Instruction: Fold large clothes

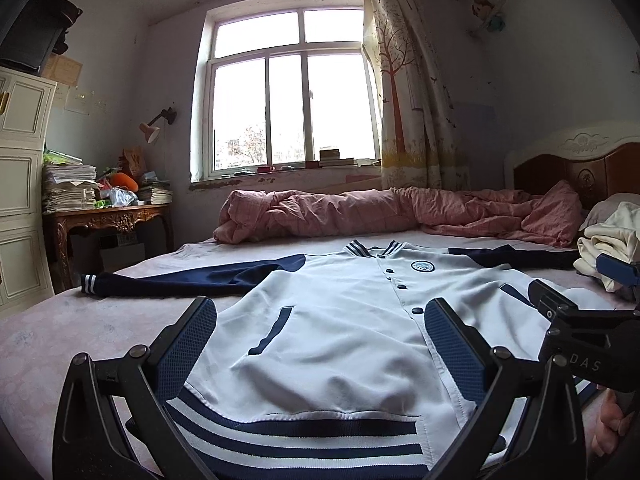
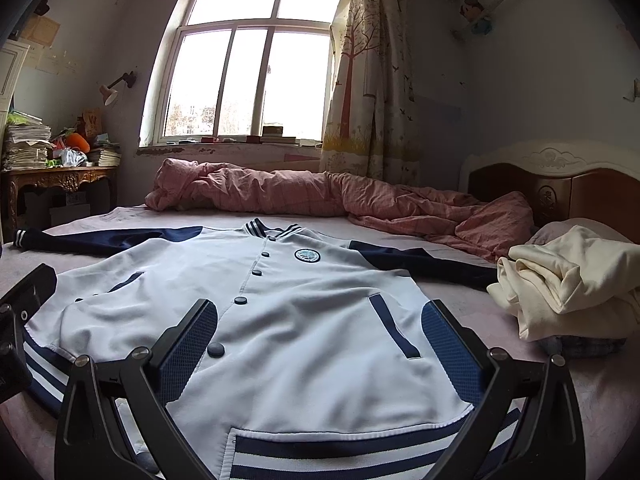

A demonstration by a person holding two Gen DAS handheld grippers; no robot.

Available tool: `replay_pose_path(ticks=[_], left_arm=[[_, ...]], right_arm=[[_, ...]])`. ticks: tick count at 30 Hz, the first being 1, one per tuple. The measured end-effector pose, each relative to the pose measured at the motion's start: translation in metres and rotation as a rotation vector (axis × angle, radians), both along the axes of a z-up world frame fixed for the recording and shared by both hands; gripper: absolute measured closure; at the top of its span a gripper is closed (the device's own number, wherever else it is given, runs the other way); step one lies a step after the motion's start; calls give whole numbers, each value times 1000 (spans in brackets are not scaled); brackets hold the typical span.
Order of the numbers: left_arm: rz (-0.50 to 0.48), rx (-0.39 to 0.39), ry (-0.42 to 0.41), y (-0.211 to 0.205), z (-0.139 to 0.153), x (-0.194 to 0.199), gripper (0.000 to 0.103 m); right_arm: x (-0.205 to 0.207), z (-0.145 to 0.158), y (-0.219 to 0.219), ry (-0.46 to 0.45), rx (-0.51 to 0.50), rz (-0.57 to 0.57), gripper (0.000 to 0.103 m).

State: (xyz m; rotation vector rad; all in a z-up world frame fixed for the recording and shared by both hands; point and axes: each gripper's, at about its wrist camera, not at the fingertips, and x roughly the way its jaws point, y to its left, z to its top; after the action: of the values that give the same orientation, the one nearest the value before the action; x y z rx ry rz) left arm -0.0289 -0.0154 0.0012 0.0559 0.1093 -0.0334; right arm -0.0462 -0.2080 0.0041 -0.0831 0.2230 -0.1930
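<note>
Smooth white jacket flat on bed, ribbed striped hem

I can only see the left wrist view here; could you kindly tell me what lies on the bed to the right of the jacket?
Observer: A crumpled cream garment sits on the bed there, beside the jacket's navy right-hand sleeve.
Operator: Thank you. Is anything underneath it?
Observer: Yes, a bluish-grey checked fabric pokes out below the cream pile.
Operator: And is the right tool holding the hem?
Observer: No, it is open, its fingers straddling the jacket's button side above the striped hem.
</note>
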Motion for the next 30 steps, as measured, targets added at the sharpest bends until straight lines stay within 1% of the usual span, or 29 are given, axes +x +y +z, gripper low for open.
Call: replay_pose_path(ticks=[3,6,7,8,9,10,12,13,14,15,16,17,18,20,21,22,23,24,25,27,28,29,30], left_arm=[[-2,20,-19,-4,0,-5,0],[107,49,-73,-5,3,-15,0],[95,49,-85,-4,5,-18,0],[72,51,-88,-3,6,-20,1],[55,65,-84,-2,8,-21,3],[49,92,-78,-2,9,-23,4],[32,131,-59,-1,11,-26,10],[50,138,-50,1,11,-27,10],[89,142,-38,4,11,-29,10],[124,146,-5,9,7,-30,11],[120,146,44,14,3,-30,12],[80,143,102,18,-1,-30,15],[38,147,143,22,-5,-31,18],[-49,209,236,22,-16,-33,21],[-79,266,278,18,-23,-33,21],[-91,328,309,15,-28,-33,21],[-59,386,322,12,-33,-32,21],[6,439,317,8,-39,-31,21],[37,454,324,9,-41,-27,21],[26,440,395,14,-46,-14,21],[14,455,433,14,-51,-6,21],[3,491,468,12,-58,0,21],[3,523,470,10,-64,5,20]], right_arm=[[-1,0,-1,2,4,-5,0],[-1,0,-5,1,19,-1,0],[0,1,-7,15,26,16,0],[3,1,-10,55,35,56,0],[8,2,-14,113,37,112,0],[11,1,-19,156,36,139,1],[6,1,-35,170,35,107,1],[3,2,-42,182,47,96,1],[3,2,-48,214,73,100,1],[5,1,-53,266,108,121,1],[9,-3,-55,349,144,172,1],[13,-10,-55,438,171,227,1],[12,-19,-56,498,193,258,1],[4,-37,-55,561,206,291,1],[-1,-46,-53,592,190,311,1],[-8,-50,-50,599,153,321,1],[-14,-52,-47,597,104,321,1],[-19,-53,-42,607,55,317,1],[-21,-53,-39,626,11,306,1],[-18,-56,-32,670,-67,278,0],[-15,-56,-32,682,-75,277,0],[-10,-56,-32,697,-67,266,0],[-7,-54,-34,708,-62,247,0]])
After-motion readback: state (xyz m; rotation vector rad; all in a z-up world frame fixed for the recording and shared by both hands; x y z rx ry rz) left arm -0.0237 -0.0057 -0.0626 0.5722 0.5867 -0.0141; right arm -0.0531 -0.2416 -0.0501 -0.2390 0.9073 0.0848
